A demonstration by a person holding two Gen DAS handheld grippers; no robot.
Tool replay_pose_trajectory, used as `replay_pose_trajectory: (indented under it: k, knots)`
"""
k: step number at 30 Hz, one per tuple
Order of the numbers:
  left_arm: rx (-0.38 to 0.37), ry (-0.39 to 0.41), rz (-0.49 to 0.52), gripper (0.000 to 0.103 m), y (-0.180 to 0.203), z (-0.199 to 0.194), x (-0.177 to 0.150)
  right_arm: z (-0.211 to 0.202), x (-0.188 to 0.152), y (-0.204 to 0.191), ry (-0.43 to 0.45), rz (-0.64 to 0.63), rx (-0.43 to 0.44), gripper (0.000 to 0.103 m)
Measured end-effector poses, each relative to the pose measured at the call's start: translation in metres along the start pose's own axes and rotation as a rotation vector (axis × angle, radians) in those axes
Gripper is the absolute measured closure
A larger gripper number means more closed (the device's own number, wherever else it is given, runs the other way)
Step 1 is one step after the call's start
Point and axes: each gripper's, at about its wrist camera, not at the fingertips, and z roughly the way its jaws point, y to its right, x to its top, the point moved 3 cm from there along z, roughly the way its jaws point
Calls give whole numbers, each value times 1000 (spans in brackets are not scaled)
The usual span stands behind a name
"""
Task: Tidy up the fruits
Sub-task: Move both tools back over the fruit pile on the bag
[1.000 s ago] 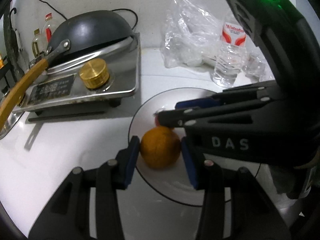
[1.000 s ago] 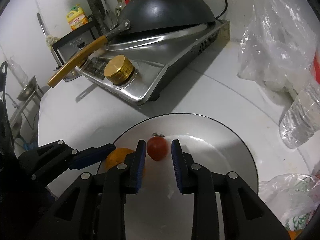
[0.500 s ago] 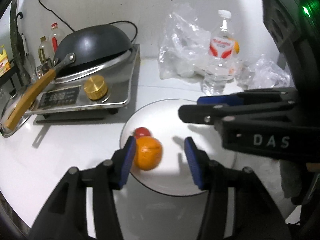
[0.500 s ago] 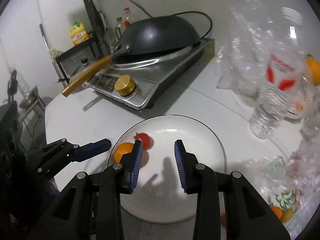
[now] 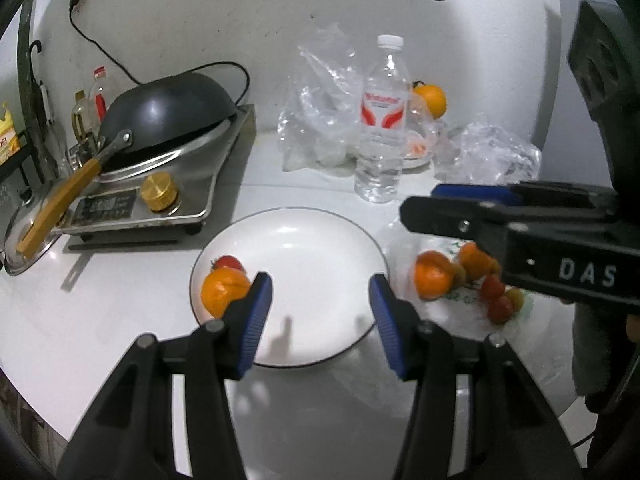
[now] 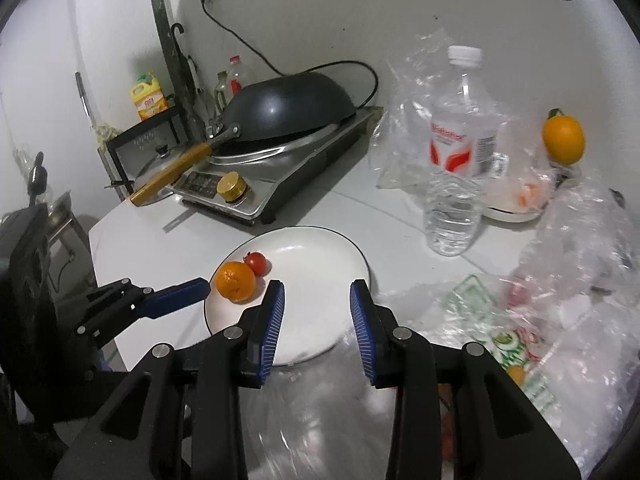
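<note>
A white plate [image 5: 316, 240] holds an orange [image 5: 222, 290] with a small red tomato [image 5: 228, 262] touching it, both at the plate's left edge. My left gripper [image 5: 320, 280] hovers open above the plate's near side, the orange just outside its left finger. Nothing lies between its pads. My right gripper [image 6: 318, 286] is open and empty too, raised over the plate's [image 6: 316, 252] near right rim. To the right, a clear bag [image 5: 460, 308] holds more oranges [image 5: 432, 276] and cherry tomatoes [image 5: 496, 300]. Another orange [image 6: 563, 140] sits at the back right.
An induction cooker [image 5: 168, 204] with a black wok [image 5: 168, 108] and wooden handle stands at the back left. A water bottle [image 5: 382, 128] and crumpled clear bags [image 5: 320, 120] stand behind the plate. The table's edge runs along the left and the front.
Both grippers drew back and up from the plate and their jaws widened. The orange and the tomato were let go and now rest on the plate's left side.
</note>
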Motion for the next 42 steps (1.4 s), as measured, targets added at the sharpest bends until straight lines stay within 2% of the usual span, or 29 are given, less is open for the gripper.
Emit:
replay_pose_trajectory:
  k: [2, 6, 28, 35, 42]
  knots:
    - [-2, 3, 4, 49, 5, -4, 1, -9, -4, 5, 8, 3, -6, 67]
    - [2, 14, 8, 40, 15, -9, 1, -26, -15, 17, 24, 13, -28, 67]
    - [-27, -44, 112, 39, 84, 5, -1, -59, -81, 89, -19, 83, -127, 67]
    - [-31, -56, 162, 39, 106, 15, 2, -58, -88, 110, -25, 111, -111, 67]
    - [-28, -66, 225, 39, 121, 33, 4, -44, -81, 117, -28, 118, -61, 67]
